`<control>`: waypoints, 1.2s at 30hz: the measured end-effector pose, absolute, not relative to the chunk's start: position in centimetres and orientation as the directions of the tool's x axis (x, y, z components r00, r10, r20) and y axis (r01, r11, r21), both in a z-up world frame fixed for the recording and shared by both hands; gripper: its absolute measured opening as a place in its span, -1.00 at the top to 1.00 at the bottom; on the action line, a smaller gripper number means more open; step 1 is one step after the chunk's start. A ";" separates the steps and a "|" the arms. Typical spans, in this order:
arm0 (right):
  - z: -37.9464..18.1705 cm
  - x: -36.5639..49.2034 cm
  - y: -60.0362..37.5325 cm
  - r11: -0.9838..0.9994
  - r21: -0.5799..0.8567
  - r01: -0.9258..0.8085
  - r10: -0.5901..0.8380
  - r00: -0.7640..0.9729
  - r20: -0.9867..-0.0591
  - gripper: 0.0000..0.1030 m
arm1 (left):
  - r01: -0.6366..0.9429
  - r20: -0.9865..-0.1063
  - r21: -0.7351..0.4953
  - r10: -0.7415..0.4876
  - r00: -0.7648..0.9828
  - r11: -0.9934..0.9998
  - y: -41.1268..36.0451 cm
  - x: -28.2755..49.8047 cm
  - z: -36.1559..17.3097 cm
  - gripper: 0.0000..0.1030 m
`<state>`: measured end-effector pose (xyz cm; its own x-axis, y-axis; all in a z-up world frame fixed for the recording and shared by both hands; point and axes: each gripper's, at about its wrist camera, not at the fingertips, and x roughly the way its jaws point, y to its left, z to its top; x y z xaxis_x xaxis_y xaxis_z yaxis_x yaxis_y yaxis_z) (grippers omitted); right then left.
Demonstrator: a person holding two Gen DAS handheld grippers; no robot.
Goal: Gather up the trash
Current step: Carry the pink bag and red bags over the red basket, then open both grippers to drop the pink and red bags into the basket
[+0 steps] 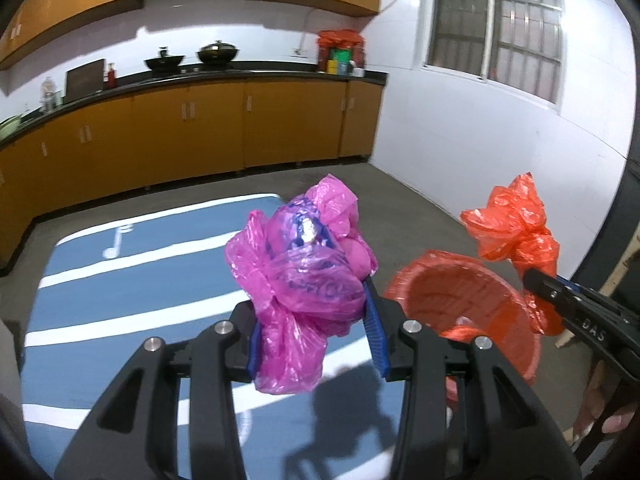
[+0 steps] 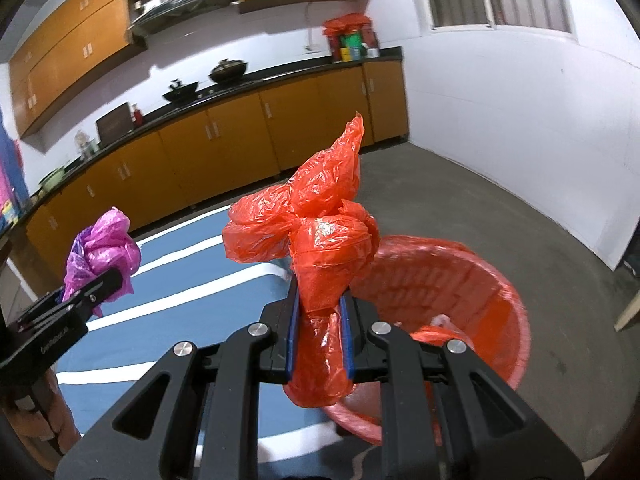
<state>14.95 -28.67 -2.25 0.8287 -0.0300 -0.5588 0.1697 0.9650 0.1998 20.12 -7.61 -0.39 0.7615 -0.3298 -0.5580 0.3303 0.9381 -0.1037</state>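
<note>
The left tongs (image 1: 316, 320) are part-way closed on a crumpled pink plastic bag (image 1: 304, 264), squeezed between the blue pads at the centre of the left wrist view. The right tongs (image 2: 320, 336) are clamped narrow on a knotted orange plastic bag (image 2: 316, 248). The round red-lined waste bin (image 2: 460, 280) stands on the floor at lower right in both views, directly behind the orange bag, so the right hand looks nearer; the pink bag hangs over the blue striped mat (image 1: 120, 288), left of the bin.
</note>
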 end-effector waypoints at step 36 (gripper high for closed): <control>-5.3 14.3 -37.4 0.889 0.320 0.327 -0.069 0.786 -0.614 0.40 | 0.538 -0.680 -0.206 -0.515 0.522 0.817 -22.1 23.3 -7.3 0.00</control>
<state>14.29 -37.36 -5.31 0.7860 -0.0685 -0.6144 0.3274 0.8891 0.3197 23.33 -22.14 -7.27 0.5221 -0.5154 -0.6796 0.5383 0.8171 -0.2062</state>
